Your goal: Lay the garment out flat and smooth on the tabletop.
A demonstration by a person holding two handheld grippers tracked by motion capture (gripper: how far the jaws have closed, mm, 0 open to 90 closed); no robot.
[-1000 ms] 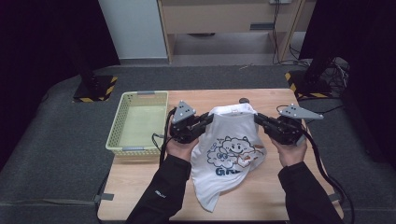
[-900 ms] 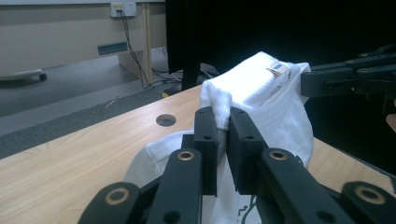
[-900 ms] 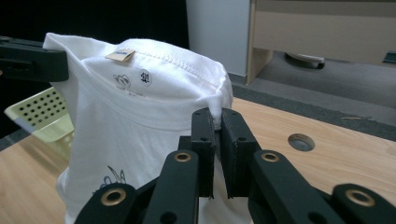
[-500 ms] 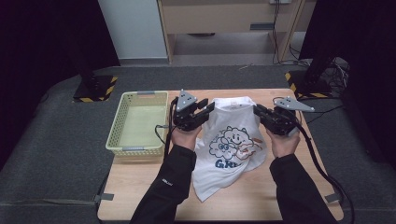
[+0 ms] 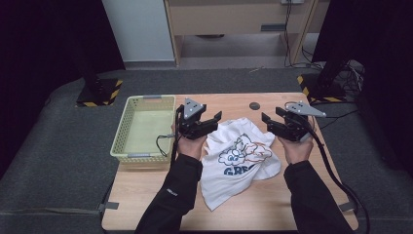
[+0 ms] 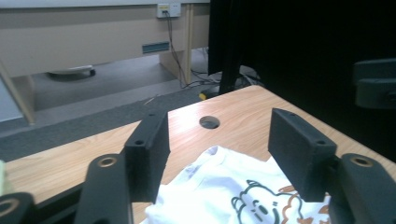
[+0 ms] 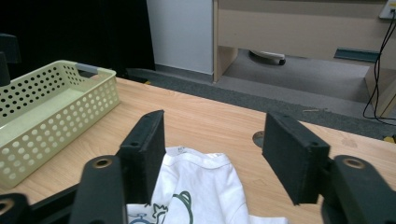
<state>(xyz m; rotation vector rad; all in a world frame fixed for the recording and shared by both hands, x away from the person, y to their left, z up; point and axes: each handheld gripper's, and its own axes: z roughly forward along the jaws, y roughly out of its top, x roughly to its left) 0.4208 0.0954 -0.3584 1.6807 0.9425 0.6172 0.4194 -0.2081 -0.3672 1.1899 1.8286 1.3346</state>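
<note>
Now, from the high view, the white T-shirt (image 5: 238, 163) is lying crumpled on the wooden table (image 5: 272, 209), its long axis running from the collar at the far edge toward the person, with a loose tail trailing to the near left. The left tool (image 5: 210, 120) is hovering just beside the shirt's upper left shoulder, the right tool (image 5: 269, 120) just beside its upper right. Each is sitting about equally near its own corner, so the shirt is lying between them and slightly toward the person. Both sets of jaws have just been opening, and nothing is sitting between them.

Moving to the left gripper view, the left tool (image 6: 219, 154) is showing its two black jaws spread apart, released, with soft white cotton and a printed cartoon outline lying below and beyond them. A round cable hole (image 6: 209, 122) is sitting in the wood grain farther on.

Switching to the right gripper view, the right tool (image 7: 215, 156) is likewise standing released, jaws wide. The ribbed collar (image 7: 198, 156) of the shirt is resting flat on the table under the gap, apparently clear of the pads, though the lower edge of this view is cutting off the cloth. The pale yellow plastic basket (image 7: 51, 112), perforated with round holes, is standing well apart at the left, near the table's edge.

The cloth is looking limp and rumpled, likely to bunch if it is pinched again.
</note>
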